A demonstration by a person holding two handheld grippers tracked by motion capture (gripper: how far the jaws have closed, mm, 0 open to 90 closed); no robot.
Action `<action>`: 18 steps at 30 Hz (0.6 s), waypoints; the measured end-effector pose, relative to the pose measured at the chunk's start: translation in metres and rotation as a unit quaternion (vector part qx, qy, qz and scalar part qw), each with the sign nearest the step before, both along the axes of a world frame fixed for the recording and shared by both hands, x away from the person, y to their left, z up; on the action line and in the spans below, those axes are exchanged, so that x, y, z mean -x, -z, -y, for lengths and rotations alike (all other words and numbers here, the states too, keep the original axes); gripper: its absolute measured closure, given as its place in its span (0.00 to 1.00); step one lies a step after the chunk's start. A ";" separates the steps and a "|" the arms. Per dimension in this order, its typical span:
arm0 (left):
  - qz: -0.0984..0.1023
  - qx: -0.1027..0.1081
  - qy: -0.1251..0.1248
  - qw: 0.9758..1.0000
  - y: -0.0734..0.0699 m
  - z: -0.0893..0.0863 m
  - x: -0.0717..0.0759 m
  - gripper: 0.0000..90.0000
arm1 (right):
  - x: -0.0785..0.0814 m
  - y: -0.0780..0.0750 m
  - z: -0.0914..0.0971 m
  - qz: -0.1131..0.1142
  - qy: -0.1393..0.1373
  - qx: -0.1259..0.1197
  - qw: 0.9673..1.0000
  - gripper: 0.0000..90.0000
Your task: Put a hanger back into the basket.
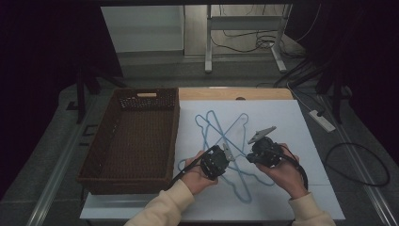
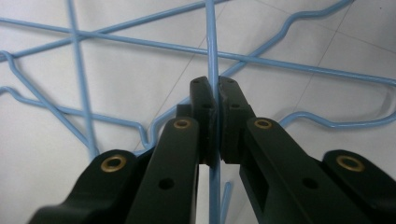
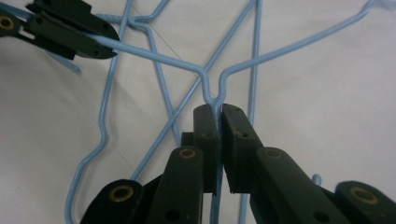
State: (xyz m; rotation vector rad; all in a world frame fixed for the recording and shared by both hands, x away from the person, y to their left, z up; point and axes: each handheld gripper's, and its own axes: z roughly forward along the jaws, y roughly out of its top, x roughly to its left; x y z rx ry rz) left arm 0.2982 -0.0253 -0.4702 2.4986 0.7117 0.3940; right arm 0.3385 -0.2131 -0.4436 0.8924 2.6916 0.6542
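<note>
Several light-blue wire hangers (image 1: 221,129) lie crossed in a heap on the white table top (image 1: 291,141). My left gripper (image 1: 220,162) is over the heap's left side. In the left gripper view it (image 2: 215,86) is shut on one thin wire of a hanger (image 2: 212,42), which runs straight up between the pads. My right gripper (image 1: 261,155) is over the heap's right side. In the right gripper view it (image 3: 218,112) is shut on the neck of a hanger (image 3: 210,79), where the two shoulders meet. The left gripper (image 3: 105,46) pinches that same hanger's shoulder wire at upper left.
A brown wicker basket (image 1: 146,99) stands on the left of the table, beside the hangers. The table's far edge is bare wood (image 1: 235,94). On the floor beyond are a power strip (image 1: 322,120), cables and a white desk frame (image 1: 208,42).
</note>
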 end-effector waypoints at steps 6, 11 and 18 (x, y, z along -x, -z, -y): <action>0.008 0.007 -0.013 1.000 -0.002 -0.002 -0.002 0.96 | 0.003 -0.012 0.006 0.061 0.023 -0.073 0.995 0.70; 0.013 0.018 -0.026 0.999 -0.005 -0.005 -0.004 0.96 | 0.011 -0.037 0.028 0.161 0.056 -0.189 0.967 0.55; -0.001 0.050 -0.054 0.997 -0.009 -0.016 -0.012 0.96 | 0.020 -0.048 0.064 0.174 0.064 -0.251 0.950 0.52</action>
